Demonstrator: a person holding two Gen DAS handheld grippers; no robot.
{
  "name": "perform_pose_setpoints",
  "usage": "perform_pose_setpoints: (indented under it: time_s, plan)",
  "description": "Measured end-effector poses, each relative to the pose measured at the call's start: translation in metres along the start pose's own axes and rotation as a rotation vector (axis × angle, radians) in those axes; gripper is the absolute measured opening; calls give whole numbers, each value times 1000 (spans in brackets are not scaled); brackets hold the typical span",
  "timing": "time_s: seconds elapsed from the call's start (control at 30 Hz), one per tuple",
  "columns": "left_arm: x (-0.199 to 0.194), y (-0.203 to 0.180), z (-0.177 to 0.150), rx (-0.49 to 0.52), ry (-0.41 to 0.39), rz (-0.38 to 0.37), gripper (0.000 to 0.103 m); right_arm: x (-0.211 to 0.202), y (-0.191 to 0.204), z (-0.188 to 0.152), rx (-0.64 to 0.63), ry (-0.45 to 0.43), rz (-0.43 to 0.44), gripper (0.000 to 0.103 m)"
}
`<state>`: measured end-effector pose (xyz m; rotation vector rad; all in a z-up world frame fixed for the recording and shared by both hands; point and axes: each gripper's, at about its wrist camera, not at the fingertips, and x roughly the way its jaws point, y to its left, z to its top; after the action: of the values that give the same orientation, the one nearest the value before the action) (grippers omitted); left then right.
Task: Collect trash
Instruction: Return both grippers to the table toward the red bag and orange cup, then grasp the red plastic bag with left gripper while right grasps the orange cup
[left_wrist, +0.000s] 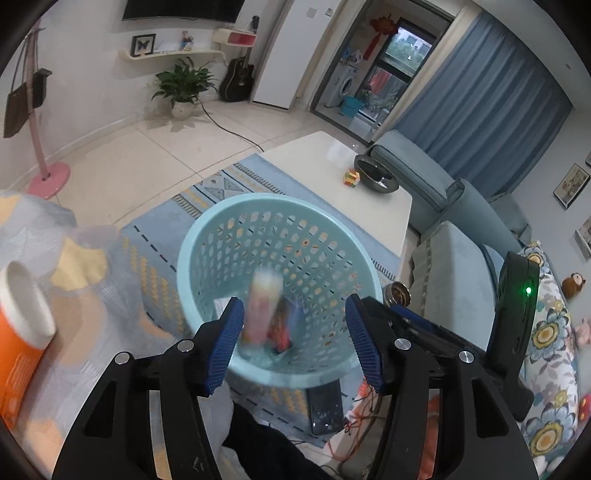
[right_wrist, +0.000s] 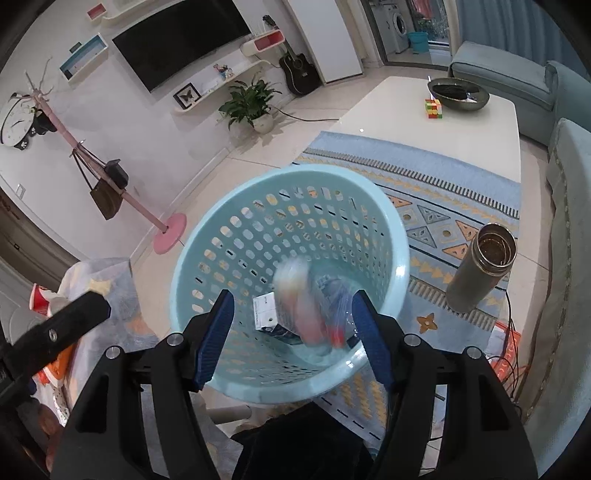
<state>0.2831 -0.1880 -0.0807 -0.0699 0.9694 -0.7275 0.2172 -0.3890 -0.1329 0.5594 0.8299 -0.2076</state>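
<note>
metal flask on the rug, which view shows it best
The right wrist view: the metal flask stands whole and open-topped beside the basket. The left wrist view shows only its rim, behind that gripper's finger.

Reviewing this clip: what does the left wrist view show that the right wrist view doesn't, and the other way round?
Only the left wrist view shows the dark phone on the rug and the orange-and-white container. Only the right wrist view shows the wall clock and the whole metal flask. Both share the blue perforated basket, blurred trash in it, and the white table.
</note>
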Motion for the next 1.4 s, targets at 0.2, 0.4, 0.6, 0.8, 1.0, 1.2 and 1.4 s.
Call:
perform_pose_setpoints:
  time_s: [0.2, 0.4, 0.6, 0.8, 1.0, 1.2, 1.4]
  plan:
    - [-35, 1, -12, -7, -55, 0, 56, -22, 35, -7, -88, -28, 34, 48]
    - [-82, 8, -29, -30, -135, 7, 56, -46, 80, -21, -178, -55, 87, 48]
    - [-132, 28, -51, -66, -215, 57, 56, -62, 125, -41, -267, -58, 143, 48]
    - [-186, 71, -68, -148, -303, 150, 56, -72, 180, -65, -392, -68, 209, 48]
    - [-219, 120, -71, -241, -376, 354, 78, -70, 225, -81, -490, -62, 250, 51]
    - [-203, 172, -57, -320, -330, 467, 78, -59, 249, -75, -535, -64, 270, 63]
    - [-175, 191, -46, -339, -272, 478, 77, -34, 262, -52, -526, -33, 301, 64]
